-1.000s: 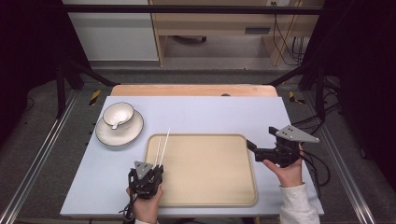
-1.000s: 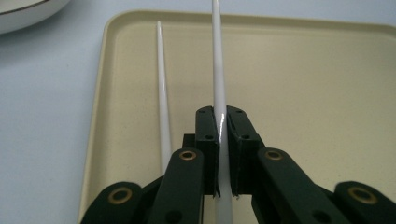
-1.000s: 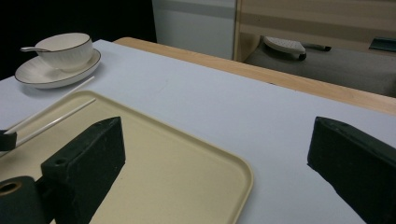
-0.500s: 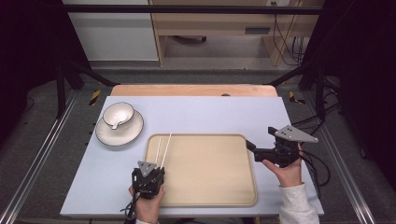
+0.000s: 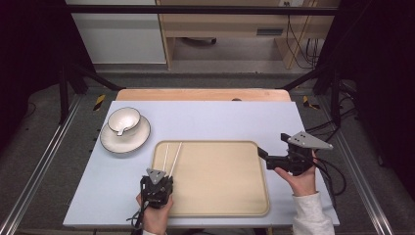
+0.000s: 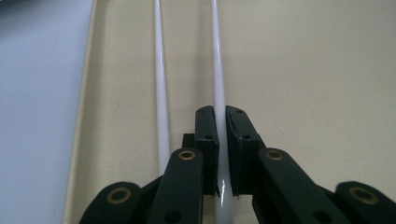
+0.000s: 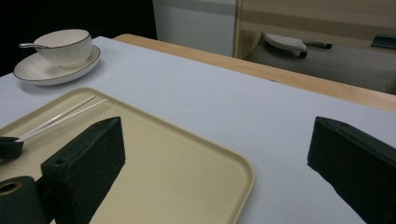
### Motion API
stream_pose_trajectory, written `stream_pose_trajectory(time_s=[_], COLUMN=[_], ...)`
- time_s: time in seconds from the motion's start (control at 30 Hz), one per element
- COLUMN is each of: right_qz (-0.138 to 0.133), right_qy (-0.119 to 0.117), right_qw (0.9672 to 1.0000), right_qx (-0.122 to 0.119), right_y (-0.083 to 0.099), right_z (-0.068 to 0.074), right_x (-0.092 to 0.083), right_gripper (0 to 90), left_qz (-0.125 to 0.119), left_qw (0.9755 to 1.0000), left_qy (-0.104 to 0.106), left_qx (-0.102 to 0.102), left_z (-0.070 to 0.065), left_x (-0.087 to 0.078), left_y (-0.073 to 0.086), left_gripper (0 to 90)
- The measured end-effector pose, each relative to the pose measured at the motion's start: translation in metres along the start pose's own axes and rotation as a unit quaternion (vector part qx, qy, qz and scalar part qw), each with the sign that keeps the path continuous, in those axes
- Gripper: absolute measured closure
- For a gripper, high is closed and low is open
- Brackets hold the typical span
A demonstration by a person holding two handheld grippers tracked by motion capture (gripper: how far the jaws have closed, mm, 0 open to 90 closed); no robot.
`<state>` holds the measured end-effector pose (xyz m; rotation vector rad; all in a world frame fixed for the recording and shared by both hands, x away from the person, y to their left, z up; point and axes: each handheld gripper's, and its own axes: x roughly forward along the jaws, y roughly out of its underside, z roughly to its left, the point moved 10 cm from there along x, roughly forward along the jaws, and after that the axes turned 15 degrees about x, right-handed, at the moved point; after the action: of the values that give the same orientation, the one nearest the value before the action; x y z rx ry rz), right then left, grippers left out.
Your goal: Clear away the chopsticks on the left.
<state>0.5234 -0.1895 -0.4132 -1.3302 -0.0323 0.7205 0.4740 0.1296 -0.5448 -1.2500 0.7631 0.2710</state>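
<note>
Two white chopsticks (image 5: 171, 155) lie side by side on the left part of a beige tray (image 5: 220, 183). My left gripper (image 5: 163, 173) sits at their near ends. In the left gripper view its jaws (image 6: 221, 113) are shut on the right chopstick (image 6: 217, 56), and the left chopstick (image 6: 159, 70) lies just outside the left jaw on the tray (image 6: 303, 70). At the tray's right edge my right gripper (image 5: 261, 153) is held open, with nothing between its jaws (image 7: 217, 126). One jaw is over the tray (image 7: 187, 158), the other over the table.
A white cup (image 5: 123, 119) with a spoon in it stands on a saucer (image 5: 126, 142) at the back left of the pale blue tabletop (image 5: 220, 120). A wooden strip (image 5: 200, 94) runs along the far edge. Metal rails flank the table.
The left gripper has drawn the chopsticks slightly toward the person and to the right. Their tips, which reached past the tray's far rim, now lie inside it. The right gripper has not moved.
</note>
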Motion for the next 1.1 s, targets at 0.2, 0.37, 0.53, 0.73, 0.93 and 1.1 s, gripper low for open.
stream_pose_trajectory(time_s=[0.2,0.37,0.53,0.73,0.93,1.1], right_qz=[-0.002,-0.003,-0.008,-0.012,-0.016,-0.022], right_qy=[0.000,-0.001,-0.001,-0.001,-0.001,-0.002], right_qw=[1.0000,1.0000,1.0000,0.9999,0.9998,0.9997], right_qx=[0.002,0.003,0.003,0.006,0.010,0.011], right_y=[-0.001,-0.001,-0.003,-0.005,-0.007,-0.009], right_z=[0.000,0.000,-0.001,-0.001,-0.002,-0.003], right_x=[0.000,-0.002,-0.004,-0.007,-0.010,-0.013], right_gripper=[4.5,4.5,4.5,4.3,4.2,4.1], left_qz=[0.004,0.001,-0.025,-0.081,-0.130,-0.140], left_qw=[1.0000,0.9999,0.9992,0.9954,0.9875,0.9828], left_qy=[0.004,0.015,0.029,0.042,0.061,0.073], left_qx=[0.000,0.000,0.010,0.029,0.066,0.095], left_z=[-0.001,-0.003,0.000,0.010,0.025,0.042], left_x=[0.000,-0.001,-0.009,-0.027,-0.046,-0.056], left_y=[-0.001,-0.003,-0.016,-0.044,-0.072,-0.083], left_gripper=[83.3,81.7,75.3,64.1,53.0,40.5])
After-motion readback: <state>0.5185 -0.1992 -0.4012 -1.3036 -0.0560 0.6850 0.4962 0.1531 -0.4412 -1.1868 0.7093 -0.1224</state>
